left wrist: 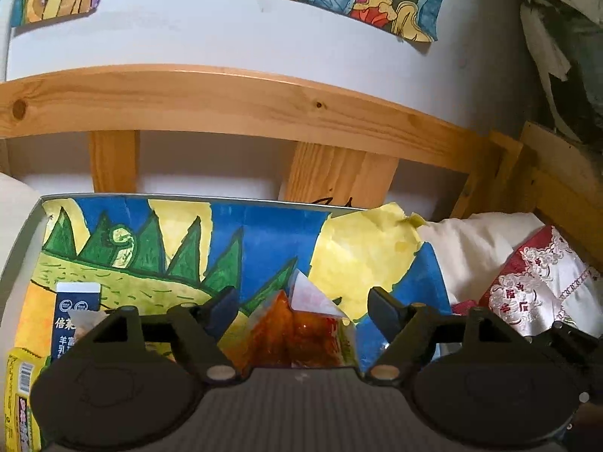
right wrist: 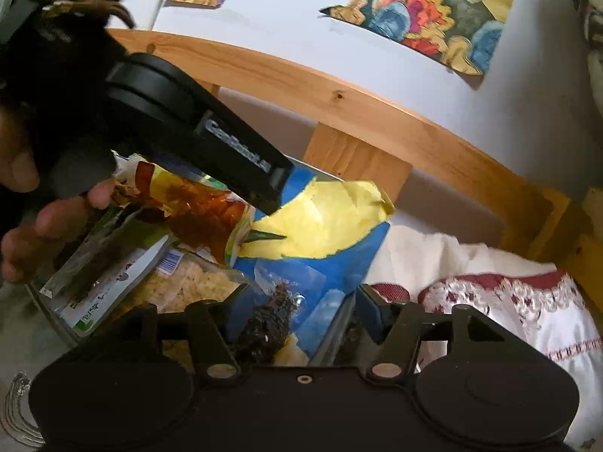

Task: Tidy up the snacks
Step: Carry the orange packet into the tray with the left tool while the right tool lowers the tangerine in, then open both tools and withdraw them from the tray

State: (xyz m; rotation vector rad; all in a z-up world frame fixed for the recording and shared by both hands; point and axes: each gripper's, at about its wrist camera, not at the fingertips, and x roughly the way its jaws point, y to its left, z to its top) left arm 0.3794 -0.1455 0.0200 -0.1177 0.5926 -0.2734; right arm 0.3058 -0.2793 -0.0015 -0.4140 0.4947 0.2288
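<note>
In the left wrist view my left gripper (left wrist: 303,303) stands open above an orange snack packet (left wrist: 297,339), which lies low between the fingers without touching the pads. The packet rests in a box lined with a blue, yellow and green painting (left wrist: 241,241). In the right wrist view my right gripper (right wrist: 301,301) is open, with a dark snack in clear wrap (right wrist: 271,324) lying between its fingers inside the same box. The left gripper's finger (right wrist: 241,158) reaches in from the upper left over the orange packet (right wrist: 203,214), with a hand (right wrist: 49,218) behind it.
A dark blue carton (left wrist: 77,309) and a yellow packet (left wrist: 19,388) stand at the box's left. A clear bag of pale snacks (right wrist: 181,286) and a white-green packet (right wrist: 113,282) lie in the box. A wooden bed rail (left wrist: 264,101) runs behind; a red-and-white embroidered cloth (left wrist: 535,282) lies to the right.
</note>
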